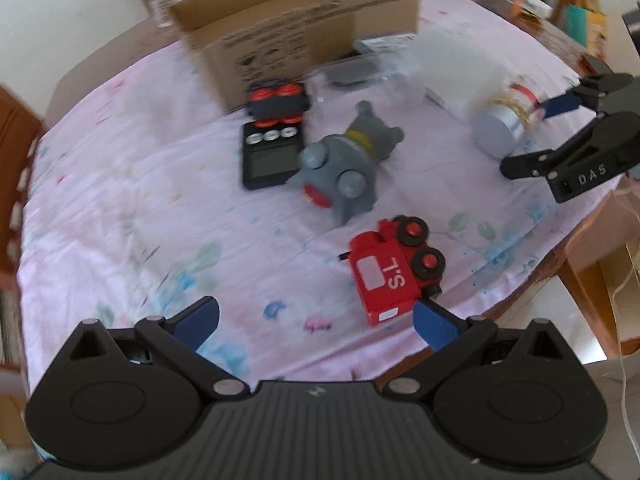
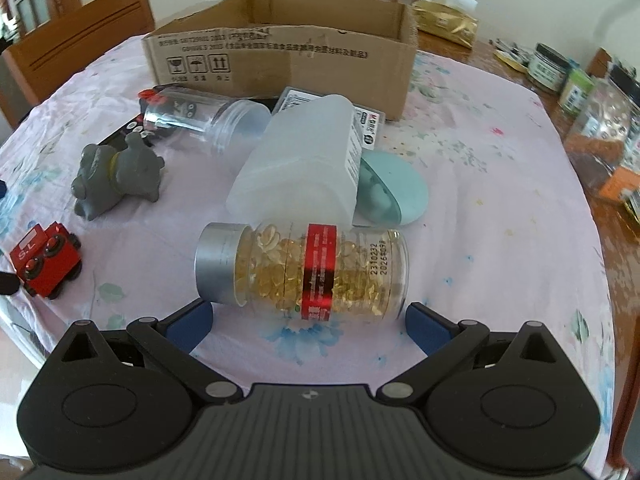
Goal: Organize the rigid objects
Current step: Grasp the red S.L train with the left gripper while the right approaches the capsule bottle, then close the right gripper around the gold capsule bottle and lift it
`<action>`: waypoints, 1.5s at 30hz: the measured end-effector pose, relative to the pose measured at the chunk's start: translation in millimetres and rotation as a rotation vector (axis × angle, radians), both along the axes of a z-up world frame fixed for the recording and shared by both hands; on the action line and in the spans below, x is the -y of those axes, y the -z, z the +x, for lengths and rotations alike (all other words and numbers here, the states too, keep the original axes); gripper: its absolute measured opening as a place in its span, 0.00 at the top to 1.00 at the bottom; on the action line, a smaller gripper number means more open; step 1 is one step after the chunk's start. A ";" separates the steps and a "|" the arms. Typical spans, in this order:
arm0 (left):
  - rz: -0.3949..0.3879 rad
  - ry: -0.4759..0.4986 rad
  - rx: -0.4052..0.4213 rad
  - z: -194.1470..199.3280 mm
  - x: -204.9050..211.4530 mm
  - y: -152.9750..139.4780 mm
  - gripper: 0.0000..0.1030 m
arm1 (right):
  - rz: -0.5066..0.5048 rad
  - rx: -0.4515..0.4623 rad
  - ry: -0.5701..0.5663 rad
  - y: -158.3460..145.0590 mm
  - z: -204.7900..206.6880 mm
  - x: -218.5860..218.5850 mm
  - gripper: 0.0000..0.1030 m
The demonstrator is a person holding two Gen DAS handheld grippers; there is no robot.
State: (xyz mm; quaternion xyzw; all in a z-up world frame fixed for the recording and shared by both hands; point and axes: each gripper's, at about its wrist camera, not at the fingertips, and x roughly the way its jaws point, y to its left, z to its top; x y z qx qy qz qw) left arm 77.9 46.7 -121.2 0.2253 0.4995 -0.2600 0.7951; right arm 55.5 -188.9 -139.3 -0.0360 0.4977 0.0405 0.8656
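Note:
A red toy train car (image 1: 394,270) lies on the pink tablecloth just beyond my left gripper (image 1: 316,320), which is open and empty; the car sits near its right finger. It also shows in the right wrist view (image 2: 44,260). A capsule bottle (image 2: 304,270) with a silver cap lies on its side just ahead of my right gripper (image 2: 310,322), which is open and empty. The bottle (image 1: 504,120) and the right gripper (image 1: 532,136) show at the right of the left wrist view. A grey toy figure (image 1: 344,164) (image 2: 116,174) lies mid-table. An open cardboard box (image 1: 296,28) (image 2: 280,48) stands at the back.
A black scale (image 1: 270,152) carries a dark toy car (image 1: 278,102). A clear jar (image 2: 200,118), a white plastic bottle (image 2: 304,160) and a teal pill case (image 2: 392,188) lie near the box. Jars and packets (image 2: 592,120) crowd the right table edge. Wooden chairs (image 2: 76,44) stand behind.

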 end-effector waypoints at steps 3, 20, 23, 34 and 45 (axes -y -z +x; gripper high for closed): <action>-0.017 0.055 -0.002 5.3 9.8 6.8 0.01 | -0.002 0.001 0.024 -0.1 -1.7 -1.1 0.00; -0.132 0.259 -0.032 3.4 37.5 13.5 0.36 | 0.002 0.037 0.032 -0.2 -10.2 0.2 0.00; -0.143 0.269 -0.061 -2.5 31.0 9.2 0.37 | 0.003 0.035 0.022 -0.5 -8.9 0.9 0.00; -0.161 0.209 -0.048 1.6 28.0 8.3 0.52 | 0.004 0.005 -0.010 -1.7 -6.2 2.4 0.00; -0.172 -0.035 -0.025 6.8 7.6 9.5 0.51 | 0.055 0.015 0.032 -17.4 5.0 1.4 0.00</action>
